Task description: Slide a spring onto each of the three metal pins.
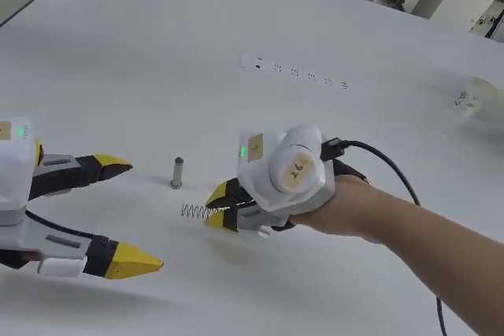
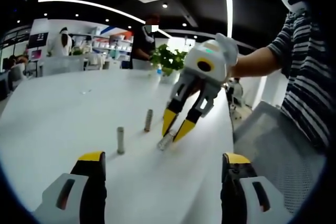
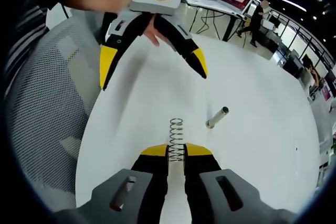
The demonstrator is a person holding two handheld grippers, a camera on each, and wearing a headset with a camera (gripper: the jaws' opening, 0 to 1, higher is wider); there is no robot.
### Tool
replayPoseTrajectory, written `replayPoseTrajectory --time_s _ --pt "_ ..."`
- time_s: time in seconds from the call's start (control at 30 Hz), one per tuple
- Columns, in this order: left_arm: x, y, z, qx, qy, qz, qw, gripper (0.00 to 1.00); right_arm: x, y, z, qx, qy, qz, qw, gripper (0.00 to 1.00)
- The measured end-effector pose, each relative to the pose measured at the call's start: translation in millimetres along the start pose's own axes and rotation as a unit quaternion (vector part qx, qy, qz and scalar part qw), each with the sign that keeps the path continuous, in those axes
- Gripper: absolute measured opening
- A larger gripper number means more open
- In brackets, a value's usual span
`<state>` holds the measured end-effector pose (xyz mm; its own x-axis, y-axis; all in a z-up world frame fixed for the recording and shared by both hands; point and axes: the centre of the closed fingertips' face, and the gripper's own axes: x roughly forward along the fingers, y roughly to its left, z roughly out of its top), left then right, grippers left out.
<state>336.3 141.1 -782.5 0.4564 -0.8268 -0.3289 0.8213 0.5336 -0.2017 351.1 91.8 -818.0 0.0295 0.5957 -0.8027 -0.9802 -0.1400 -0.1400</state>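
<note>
One spring (image 3: 176, 137) is in play. The right hand-held gripper (image 3: 176, 153) has its jaws pinched together on one end of it, and most of the coil sticks out past the tips, low over the table (image 1: 157, 53). Just ahead of those tips and a little to one side stands a bare metal pin (image 1: 177, 172), apart from the spring's free end. In the left gripper view a second pin (image 2: 148, 120) stands further from the left hand-held gripper (image 1: 130, 214) than the first, near the right one's tips, and it is bare too. The left hand-held gripper faces the right one across the nearer pin, jaws spread wide and holding nothing. By the look of it the task is at its start — neither of these pins carries a spring. The held spring is not yet lined up over a pin top or slid down, and after that come the other pins.
</note>
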Motion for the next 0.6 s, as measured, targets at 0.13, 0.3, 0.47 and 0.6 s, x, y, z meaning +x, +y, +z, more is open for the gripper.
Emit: replayPoseTrajectory --time_s 0.13,0.3,0.47,0.6 --pt "2.5 -3.4 1.9 0.002 -0.002 -0.007 1.0000 0.85 -5.0 3.0 -1.7 0.001 0.001 -0.003 1.0000 0.08" --pt "5.4 -6.9 0.6 0.005 0.003 -0.013 0.9999 0.83 -11.3 7.3 -2.8 0.002 0.000 -0.005 1.0000 0.08" --pt "8.5 -11.5 -0.9 0.005 0.007 -0.022 0.9997 0.81 -14.8 8.3 -3.5 0.006 0.000 -0.010 0.9999 0.08" --pt "11.1 -14.2 -0.1 0.009 0.008 -0.029 0.9995 0.74 -14.7 11.9 -4.0 0.003 0.002 -0.011 0.9999 0.08"
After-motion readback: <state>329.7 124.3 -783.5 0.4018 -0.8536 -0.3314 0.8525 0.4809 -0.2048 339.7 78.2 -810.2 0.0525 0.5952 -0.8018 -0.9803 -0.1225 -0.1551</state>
